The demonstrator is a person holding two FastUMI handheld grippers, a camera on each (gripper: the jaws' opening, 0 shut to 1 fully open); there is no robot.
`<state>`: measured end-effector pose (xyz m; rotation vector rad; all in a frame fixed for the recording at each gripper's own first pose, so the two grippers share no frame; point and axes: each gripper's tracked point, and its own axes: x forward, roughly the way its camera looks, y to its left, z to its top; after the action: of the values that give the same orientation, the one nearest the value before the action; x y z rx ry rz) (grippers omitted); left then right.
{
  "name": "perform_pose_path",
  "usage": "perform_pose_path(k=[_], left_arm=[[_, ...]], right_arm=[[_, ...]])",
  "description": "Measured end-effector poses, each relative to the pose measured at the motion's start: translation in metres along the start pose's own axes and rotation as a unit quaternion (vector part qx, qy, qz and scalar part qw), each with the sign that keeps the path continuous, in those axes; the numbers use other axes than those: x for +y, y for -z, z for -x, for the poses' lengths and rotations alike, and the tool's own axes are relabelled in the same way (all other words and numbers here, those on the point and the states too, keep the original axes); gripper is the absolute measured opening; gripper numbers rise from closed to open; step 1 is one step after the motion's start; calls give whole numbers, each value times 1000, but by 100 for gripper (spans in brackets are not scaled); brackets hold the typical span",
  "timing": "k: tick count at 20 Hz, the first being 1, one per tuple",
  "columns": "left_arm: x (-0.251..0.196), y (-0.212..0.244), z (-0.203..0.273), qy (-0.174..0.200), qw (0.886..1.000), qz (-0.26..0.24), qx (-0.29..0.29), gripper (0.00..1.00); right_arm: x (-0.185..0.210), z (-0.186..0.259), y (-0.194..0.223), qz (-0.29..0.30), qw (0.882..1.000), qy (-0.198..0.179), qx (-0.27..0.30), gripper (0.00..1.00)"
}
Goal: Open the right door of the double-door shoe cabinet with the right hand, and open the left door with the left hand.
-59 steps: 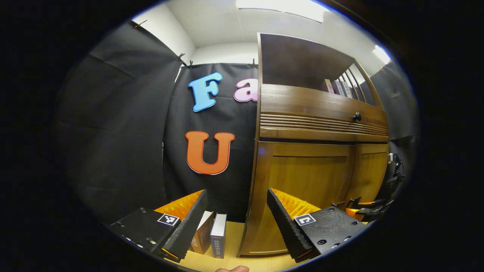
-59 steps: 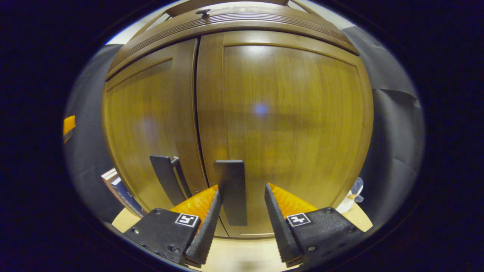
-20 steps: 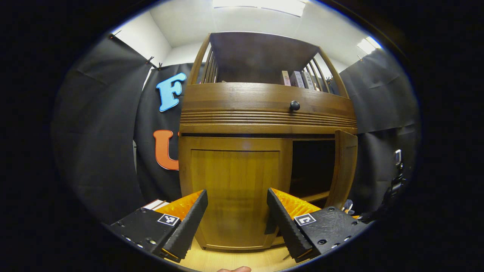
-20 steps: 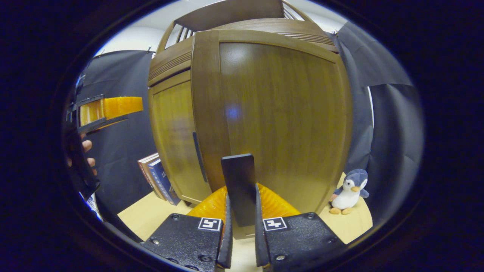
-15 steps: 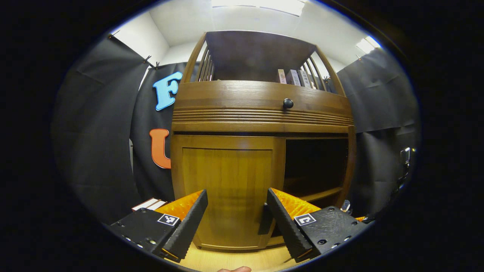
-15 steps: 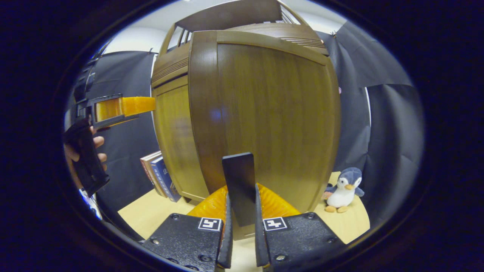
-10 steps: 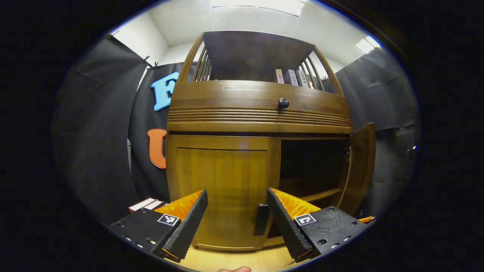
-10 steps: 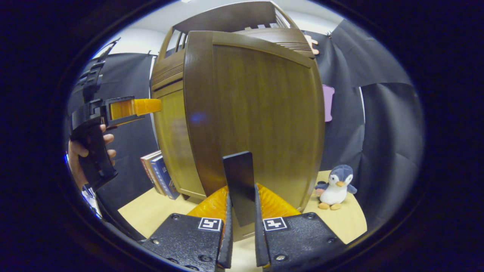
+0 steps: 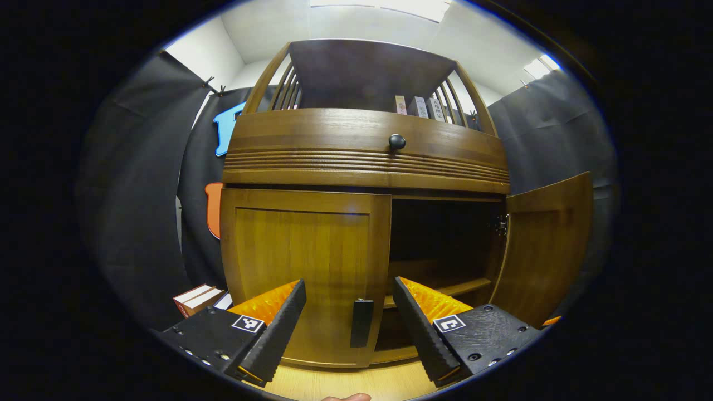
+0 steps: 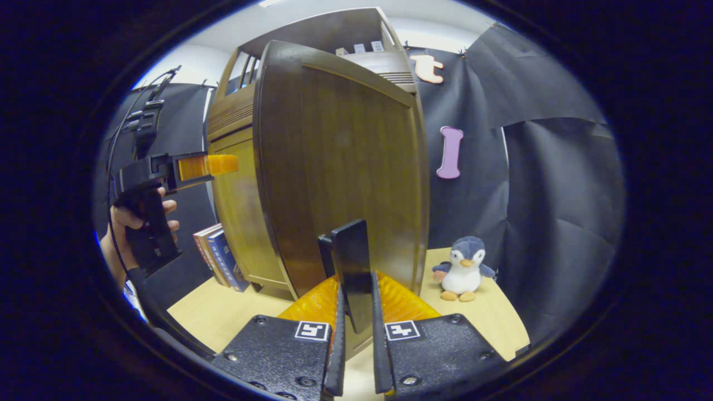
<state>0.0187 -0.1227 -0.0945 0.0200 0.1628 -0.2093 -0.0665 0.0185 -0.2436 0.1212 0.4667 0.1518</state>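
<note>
Clamping the flat black handle [image 10: 352, 273] of the right door [image 10: 345, 167], the right gripper [image 10: 355, 334] has both ribbed fingers pressed against the handle's two faces, its orange finger backs flaring out on either side. That door is a dark brown wooden panel with a raised frame, swung well out from the shoe cabinet [image 9: 362, 150] (in the left gripper view it stands wide open at the cabinet's right side, hinge showing at its inner edge). Behind it the cabinet's right half is a dark opening crossed by a wooden shelf [image 9: 462, 288].

The left gripper [image 9: 350, 328] is spread wide, holding nothing, just in front of the cabinet's left door [image 9: 301, 267], which is shut. That door's black handle [image 9: 361, 322] sits at its lower right corner, between the open fingers but apart from them. In the right gripper view a hand [image 10: 129, 234] grips the left gripper's black body.

Above both doors runs a grooved drawer front with a round black knob [image 9: 396, 141], and a railed top shelf holds books [image 9: 416, 106]. More books [image 10: 217, 257] lean beside the cabinet's left side; a plush penguin [image 10: 462, 268] sits on the light wooden floor [image 10: 490, 312] to its right.
</note>
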Motion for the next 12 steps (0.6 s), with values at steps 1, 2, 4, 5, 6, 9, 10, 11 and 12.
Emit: perform_pose_path(k=[1,2,4,5,6,9,10,11,12], left_arm=[[-2,1,-1,0,1000,-1,1,94],[-4,2,-3,0,1000,-1,2,94],[-8,7,-8,2,1000,2,6,94],[-10,8,-11,3,1000,2,6,94],[-12,10,-13,4,1000,2,8,94],[-17,18,-15,3,1000,0,16,95],[-18,21,-16,3,1000,0,18,95],[-18,23,-17,3,1000,0,19,95],[-19,25,-18,3,1000,-1,20,95]], right_arm=[[-7,3,1,4,1000,7,-1,23],[-14,6,0,5,1000,14,-2,22],[-27,11,1,5,1000,28,-3,19],[-33,13,1,5,999,35,-4,18],[-41,14,1,4,999,42,-5,17],[-62,19,-1,-4,998,64,-7,13],[-69,21,-3,-8,997,70,-7,12],[-76,21,-3,-14,997,77,-8,12],[-84,21,-3,-22,996,85,-7,11]])
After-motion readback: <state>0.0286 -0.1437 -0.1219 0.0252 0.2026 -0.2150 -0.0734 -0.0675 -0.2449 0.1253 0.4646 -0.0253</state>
